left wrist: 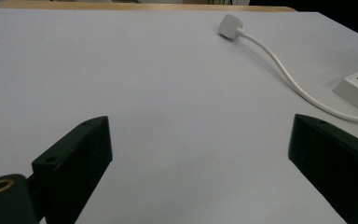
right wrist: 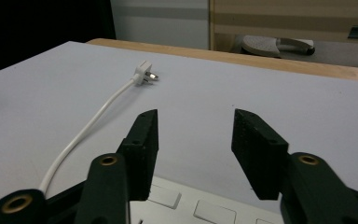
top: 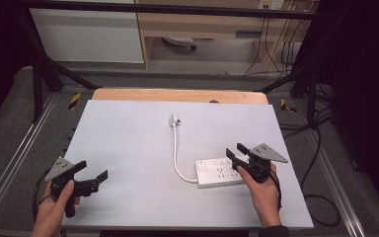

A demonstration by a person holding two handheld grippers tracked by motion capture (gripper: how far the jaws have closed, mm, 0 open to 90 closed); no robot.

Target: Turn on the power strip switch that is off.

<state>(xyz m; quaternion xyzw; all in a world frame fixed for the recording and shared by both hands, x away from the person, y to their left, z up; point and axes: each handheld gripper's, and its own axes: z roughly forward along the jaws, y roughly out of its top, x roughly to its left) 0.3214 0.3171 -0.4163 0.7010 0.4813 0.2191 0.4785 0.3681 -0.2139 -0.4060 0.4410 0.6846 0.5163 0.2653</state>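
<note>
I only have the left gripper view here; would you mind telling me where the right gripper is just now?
Observer: The right gripper hangs over the white power strip, fingers apart, holding nothing.
Operator: Thank you. Is the strip's switch end visible?
Observer: Yes, buttons sit at the end where the cable leaves it.
Operator: And which way does the plug face?
Observer: The plug lies on its side, with a metal prong pointing towards the table's wooden far edge.
</note>
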